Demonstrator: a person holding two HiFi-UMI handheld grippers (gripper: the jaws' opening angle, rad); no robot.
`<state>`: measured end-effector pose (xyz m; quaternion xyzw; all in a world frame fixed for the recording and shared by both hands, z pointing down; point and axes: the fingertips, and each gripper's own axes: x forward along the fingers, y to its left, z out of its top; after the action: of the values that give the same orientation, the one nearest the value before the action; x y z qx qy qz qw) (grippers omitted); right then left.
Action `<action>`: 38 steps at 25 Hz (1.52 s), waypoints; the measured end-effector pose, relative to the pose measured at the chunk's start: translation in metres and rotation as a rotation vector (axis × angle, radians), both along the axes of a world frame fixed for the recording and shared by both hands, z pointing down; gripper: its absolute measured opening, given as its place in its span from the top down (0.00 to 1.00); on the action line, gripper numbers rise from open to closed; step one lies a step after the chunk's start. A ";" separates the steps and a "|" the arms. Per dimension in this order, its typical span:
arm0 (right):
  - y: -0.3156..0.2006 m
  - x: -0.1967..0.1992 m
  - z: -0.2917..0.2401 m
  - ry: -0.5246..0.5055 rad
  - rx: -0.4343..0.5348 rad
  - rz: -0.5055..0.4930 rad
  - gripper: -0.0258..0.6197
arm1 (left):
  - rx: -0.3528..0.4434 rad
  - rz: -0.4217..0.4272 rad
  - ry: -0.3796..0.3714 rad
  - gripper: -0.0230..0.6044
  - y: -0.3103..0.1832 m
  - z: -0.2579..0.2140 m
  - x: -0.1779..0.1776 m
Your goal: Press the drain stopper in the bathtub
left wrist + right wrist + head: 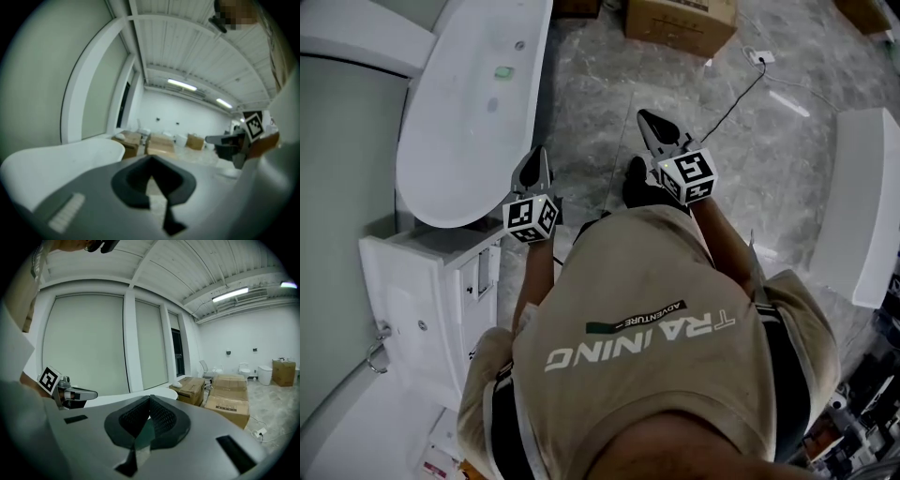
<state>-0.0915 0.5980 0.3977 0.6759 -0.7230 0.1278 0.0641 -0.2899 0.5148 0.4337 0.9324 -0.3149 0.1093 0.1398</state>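
Drain stopper (493, 105) is showing as a small round grey spot on the floor of the white bathtub (441, 178), which is lying ahead of us and to our left in the head view. A small green patch (503, 71) is sitting farther up the basin.

We are holding the left gripper (540, 155) just beside the tub's near rim, tip pointing forward, well apart from the stopper. In the left gripper view its jaws are meeting tip to tip with nothing between them, and the tub's rim is curving away at the left.

We are holding the right gripper (645, 119) to the right of the left one, above the marbled floor (600, 84) and apart from the tub. In the right gripper view its jaws are likewise pressing together at the tips, gripping nothing.

Cardboard boxes (680, 21) are standing on the floor beyond both grippers, and a black cable (736, 98) is running across the floor near them. A white cabinet (431, 281) is standing at the tub's near end, below the left gripper.
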 end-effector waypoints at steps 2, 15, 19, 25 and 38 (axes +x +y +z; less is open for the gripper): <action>-0.014 0.016 -0.002 -0.004 0.010 -0.022 0.95 | 0.010 -0.010 -0.005 0.96 -0.012 -0.006 0.016; -0.084 0.110 0.016 -0.041 -0.030 -0.152 0.95 | 0.030 -0.055 -0.022 0.96 -0.087 -0.015 0.137; -0.103 0.112 0.028 -0.068 -0.066 -0.188 0.95 | 0.006 -0.090 -0.028 0.96 -0.109 -0.011 0.143; -0.151 0.112 0.036 -0.080 -0.054 -0.172 0.95 | -0.023 -0.079 -0.058 0.96 -0.143 0.012 0.137; -0.294 0.120 0.019 -0.015 -0.065 -0.164 0.95 | -0.010 -0.017 -0.009 0.96 -0.282 0.026 0.167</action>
<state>0.0290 0.3036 0.4163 0.6110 -0.7719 0.1504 0.0908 -0.1231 0.2327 0.4599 0.9284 -0.3229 0.1140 0.1441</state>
